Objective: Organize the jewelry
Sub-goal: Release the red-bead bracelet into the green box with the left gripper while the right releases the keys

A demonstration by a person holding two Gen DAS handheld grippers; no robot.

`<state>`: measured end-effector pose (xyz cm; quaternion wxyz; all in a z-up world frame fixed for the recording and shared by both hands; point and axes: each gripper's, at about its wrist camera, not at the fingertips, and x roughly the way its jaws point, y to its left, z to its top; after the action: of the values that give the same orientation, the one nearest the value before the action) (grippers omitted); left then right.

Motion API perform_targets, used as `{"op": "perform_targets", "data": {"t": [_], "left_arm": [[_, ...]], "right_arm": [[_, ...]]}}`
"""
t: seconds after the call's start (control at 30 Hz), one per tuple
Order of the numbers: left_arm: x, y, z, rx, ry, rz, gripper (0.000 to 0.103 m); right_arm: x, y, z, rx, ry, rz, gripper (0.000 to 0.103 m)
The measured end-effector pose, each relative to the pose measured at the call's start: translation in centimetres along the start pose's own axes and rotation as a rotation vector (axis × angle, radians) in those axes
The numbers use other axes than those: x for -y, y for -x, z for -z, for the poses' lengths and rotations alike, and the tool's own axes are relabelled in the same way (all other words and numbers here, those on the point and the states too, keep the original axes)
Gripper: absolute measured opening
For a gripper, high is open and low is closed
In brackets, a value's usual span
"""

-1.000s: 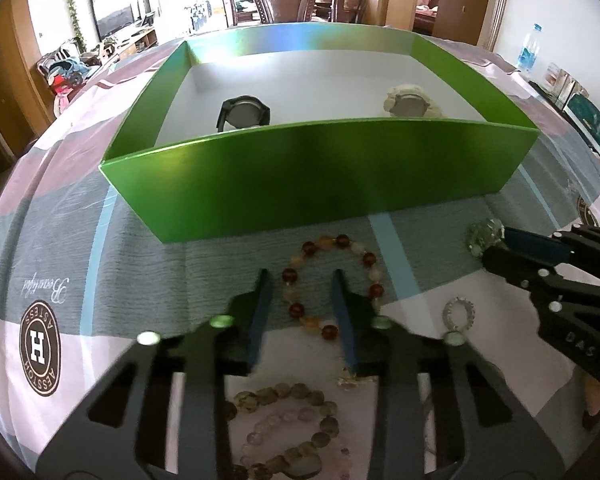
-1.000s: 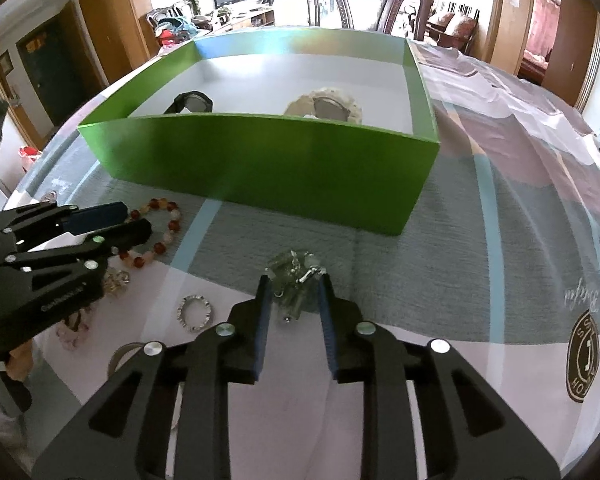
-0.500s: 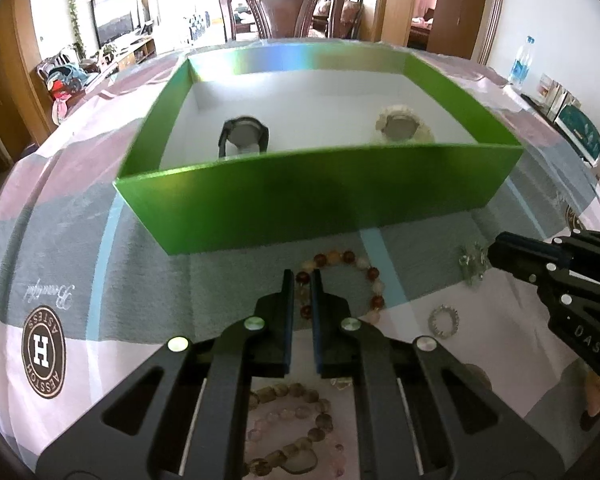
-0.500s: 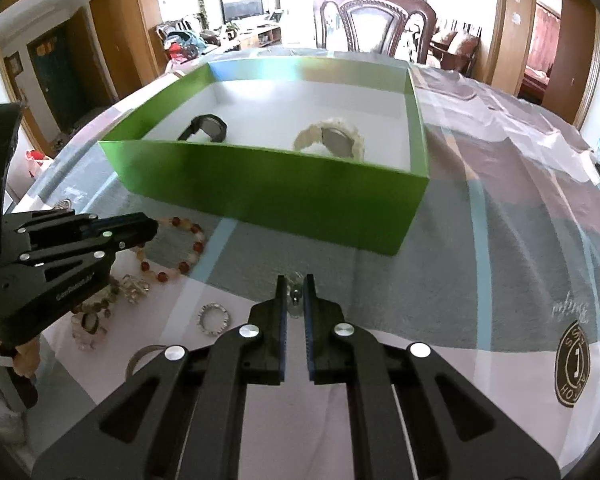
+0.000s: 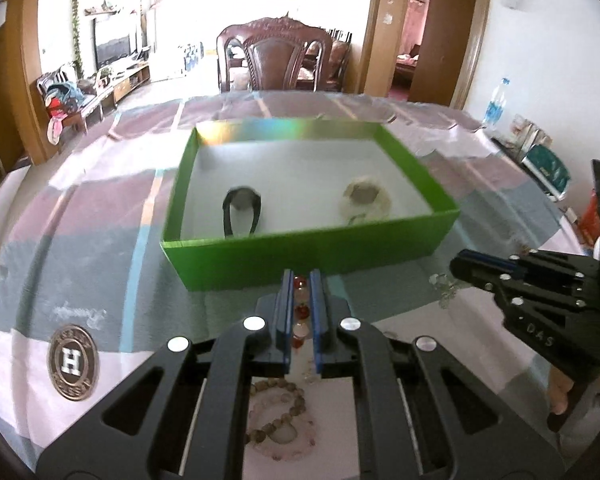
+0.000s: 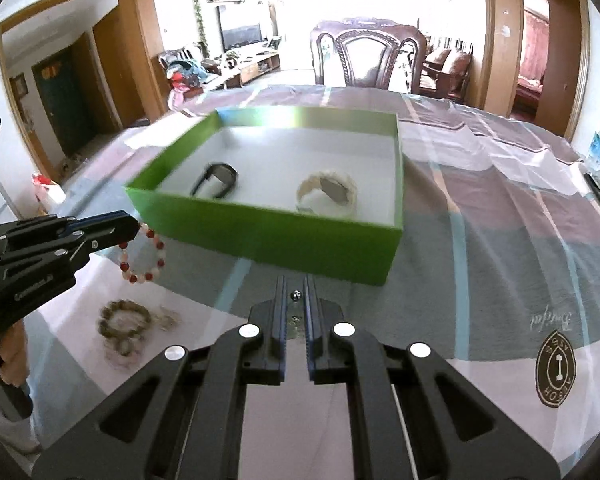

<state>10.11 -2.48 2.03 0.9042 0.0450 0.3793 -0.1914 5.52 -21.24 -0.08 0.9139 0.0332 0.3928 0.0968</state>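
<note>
My left gripper (image 5: pixel 300 276) is shut on a red and white bead bracelet (image 5: pixel 299 312) and holds it above the table; the bracelet hangs from it in the right wrist view (image 6: pixel 144 258). My right gripper (image 6: pixel 294 280) is shut on a small clear crystal piece (image 6: pixel 296 295), which dangles from its tips in the left wrist view (image 5: pixel 444 286). A green box (image 5: pixel 312 254) lies ahead with a black watch (image 5: pixel 242 210) and a cream watch (image 5: pixel 364 200) inside.
A brown and pink bead bracelet (image 5: pixel 280 420) lies on the striped tablecloth below my left gripper, also in the right wrist view (image 6: pixel 124 326). A wooden chair (image 5: pixel 276 60) stands behind the table. A water bottle (image 5: pixel 496 102) stands at the far right.
Both grippers closed on their pieces, then rose and pulled back from the table, lifting the red bracelet and the crystal piece. The box now looks farther away.
</note>
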Motion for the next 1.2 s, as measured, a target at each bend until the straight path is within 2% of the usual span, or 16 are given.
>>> {"op": "perform_targets", "data": {"t": [0.1, 0.2, 0.4, 0.47, 0.6, 0.83, 0.87, 0.9, 0.93, 0.97, 1.07, 1.13, 1.2], "left_arm": [[0.4, 1.2, -1.9, 0.014, -0.024, -0.021, 0.008], [0.4, 1.3, -4.4, 0.046, -0.043, -0.057, 0.008], [-1.6, -2.1, -8.3, 0.077, 0.007, -0.087, 0.008], [-2.3, -3.7, -8.7, 0.069, 0.023, -0.085, 0.008], [-3.6, -6.6, -8.6, 0.026, 0.056, -0.074, 0.008], [-3.5, -7.4, -7.9, 0.018, 0.050, -0.037, 0.009], [-3.2, -7.4, -7.9, 0.019, 0.042, -0.030, 0.011], [-2.8, -7.4, -7.7, 0.025, 0.029, -0.029, 0.016], [-2.7, -7.3, -7.6, 0.027, 0.019, -0.037, 0.034], [-2.4, -7.0, -7.3, 0.036, 0.007, -0.058, 0.043], [-1.9, -5.2, -6.2, 0.053, -0.051, -0.078, 0.043], [-1.7, -3.6, -4.9, 0.057, -0.091, -0.094, 0.043], [-1.8, -2.5, -2.8, 0.004, -0.109, -0.134, 0.043]], "right_arm": [[-0.3, 0.8, -1.6, -0.011, 0.000, -0.028, 0.008], [-0.8, 1.5, -4.0, 0.022, 0.021, -0.004, 0.008], [-0.1, -0.3, -8.2, 0.109, -0.030, -0.009, 0.008], [0.3, -1.7, -8.8, 0.115, -0.047, -0.023, 0.008], [1.1, -4.8, -9.3, 0.067, -0.085, -0.022, 0.008], [0.9, -7.1, -8.5, 0.010, -0.089, -0.013, 0.008], [0.7, -7.1, -8.4, 0.004, -0.081, -0.014, 0.009], [0.8, -7.1, -8.4, 0.005, -0.076, -0.017, 0.012], [0.6, -6.8, -8.2, 0.014, -0.065, -0.022, 0.029], [0.6, -6.4, -8.1, 0.021, -0.057, -0.019, 0.049], [0.2, -3.8, -7.0, 0.057, -0.050, -0.022, 0.052], [-0.4, -2.4, -5.5, 0.039, -0.004, -0.048, 0.052], [-1.4, -1.4, -3.2, -0.003, 0.049, -0.075, 0.052]]}}
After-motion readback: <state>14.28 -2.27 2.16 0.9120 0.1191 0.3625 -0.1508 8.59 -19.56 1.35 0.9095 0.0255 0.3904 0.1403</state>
